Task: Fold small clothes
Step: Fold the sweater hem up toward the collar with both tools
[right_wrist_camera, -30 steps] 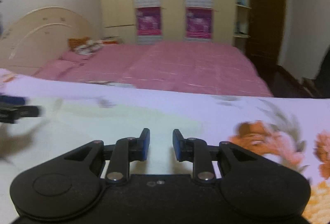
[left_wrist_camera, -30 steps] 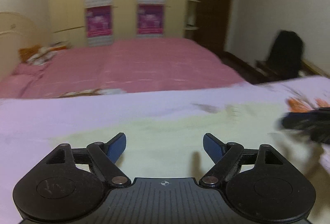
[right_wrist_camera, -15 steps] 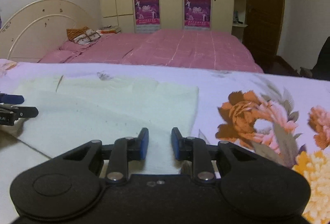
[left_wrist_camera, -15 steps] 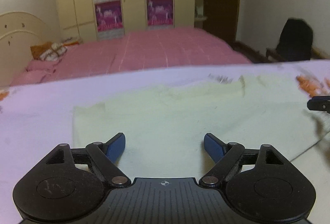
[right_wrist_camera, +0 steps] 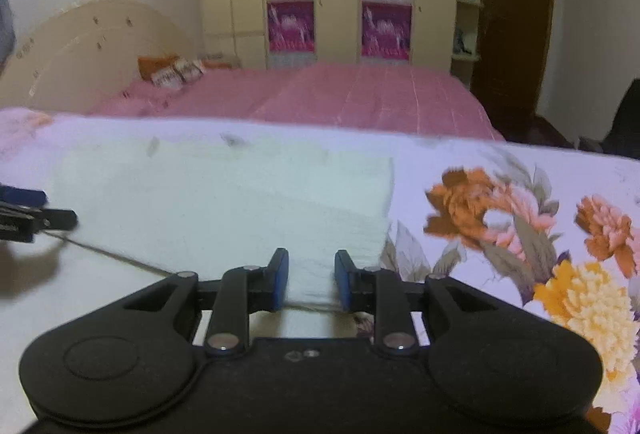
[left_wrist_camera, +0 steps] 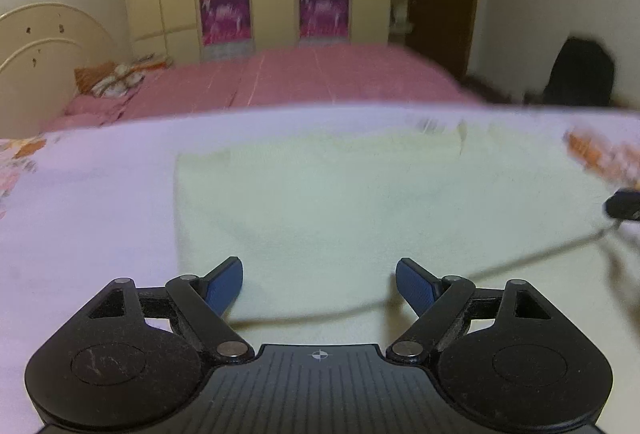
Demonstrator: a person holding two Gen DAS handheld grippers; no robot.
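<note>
pale cloth flat on floral sheet, no containers visible.

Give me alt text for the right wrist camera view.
The right hand-held gripper, jaws slightly apart, straddles the near edge of a pale folded cloth on a floral sheet. Behind it stands a pink bed.

Both wrist cameras look forward and downward, low and close over the pale yellow-green cloth garment. Each sees the pink quilted bed at 12 o'clock; the left view sits leftward, the right rightward.
</note>
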